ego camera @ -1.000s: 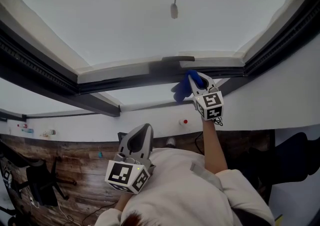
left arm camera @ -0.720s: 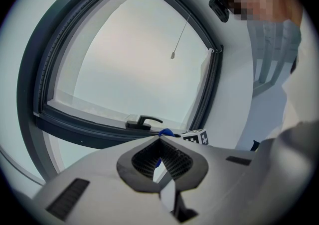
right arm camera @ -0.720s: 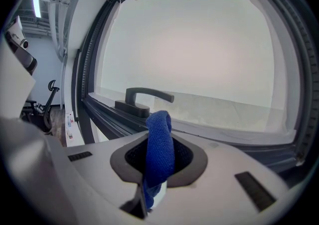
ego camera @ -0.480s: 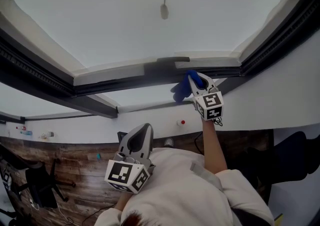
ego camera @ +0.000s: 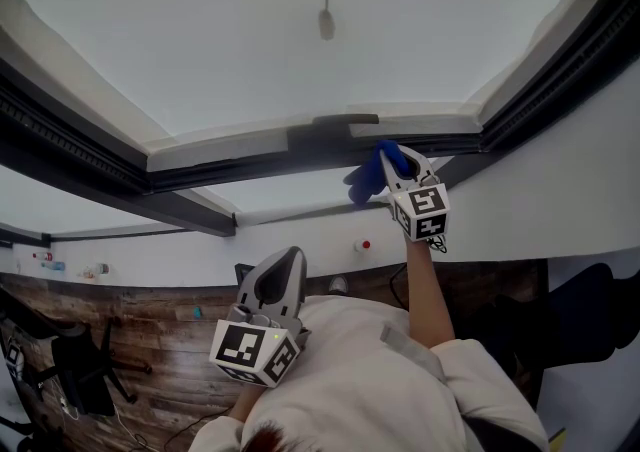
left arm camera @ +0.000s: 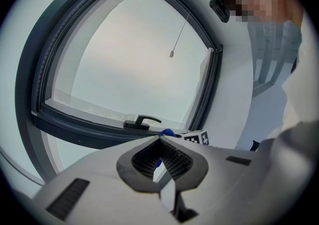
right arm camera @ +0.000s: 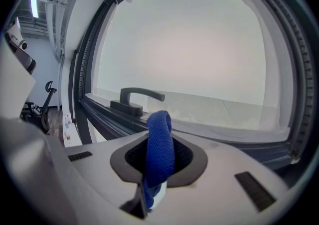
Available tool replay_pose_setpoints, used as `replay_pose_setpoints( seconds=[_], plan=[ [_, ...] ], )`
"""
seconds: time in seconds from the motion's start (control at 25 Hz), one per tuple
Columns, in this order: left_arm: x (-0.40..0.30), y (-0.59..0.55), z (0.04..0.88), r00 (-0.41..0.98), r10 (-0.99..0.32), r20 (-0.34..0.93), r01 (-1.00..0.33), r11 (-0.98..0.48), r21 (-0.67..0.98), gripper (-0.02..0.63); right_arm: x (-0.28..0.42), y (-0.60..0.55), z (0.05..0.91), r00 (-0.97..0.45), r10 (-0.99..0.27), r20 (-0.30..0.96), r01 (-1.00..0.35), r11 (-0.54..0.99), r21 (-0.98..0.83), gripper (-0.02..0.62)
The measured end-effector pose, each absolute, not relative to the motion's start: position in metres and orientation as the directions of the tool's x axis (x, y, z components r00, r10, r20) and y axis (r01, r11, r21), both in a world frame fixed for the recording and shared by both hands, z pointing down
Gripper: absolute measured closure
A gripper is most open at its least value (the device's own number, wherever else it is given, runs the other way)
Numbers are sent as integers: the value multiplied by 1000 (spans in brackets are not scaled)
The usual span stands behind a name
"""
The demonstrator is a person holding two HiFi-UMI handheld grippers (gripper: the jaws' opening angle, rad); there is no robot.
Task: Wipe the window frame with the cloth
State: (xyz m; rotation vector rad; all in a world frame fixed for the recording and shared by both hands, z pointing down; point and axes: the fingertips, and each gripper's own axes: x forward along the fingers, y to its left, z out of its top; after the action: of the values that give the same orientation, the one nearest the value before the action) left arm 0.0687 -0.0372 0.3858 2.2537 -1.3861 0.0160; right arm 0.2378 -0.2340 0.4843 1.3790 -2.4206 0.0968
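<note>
Right, head view first: right hand-held gripper is raised to the bottom rail of the dark window frame, just right of the window handle. Blue cloth bunches out of its jaws on the left side, up against the rail. Left hand-held gripper hangs low near the person's white shirt, well apart from the window. A pull cord hangs in front of the pane.

Left gripper view: left hand-held gripper has jaws together at the tips, nothing between them. Beyond it are the window frame, the handle, a bit of the cloth and the right gripper's marker cube.

Right gripper view: right hand-held gripper is clamped on the cloth, which stands up in a folded loop between the pads. Cloth top sits level with the frame rail, just right of the handle; actual contact can't be confirmed here.
</note>
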Motion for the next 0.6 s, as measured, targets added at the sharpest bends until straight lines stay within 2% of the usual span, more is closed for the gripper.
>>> replay_pose_setpoints(
  seconds=[0.6],
  plan=[
    [80, -35, 384, 478, -840, 258, -847, -363, 388, 601, 259, -236, 484, -447, -832, 329, -857, 504, 109, 545]
  ],
)
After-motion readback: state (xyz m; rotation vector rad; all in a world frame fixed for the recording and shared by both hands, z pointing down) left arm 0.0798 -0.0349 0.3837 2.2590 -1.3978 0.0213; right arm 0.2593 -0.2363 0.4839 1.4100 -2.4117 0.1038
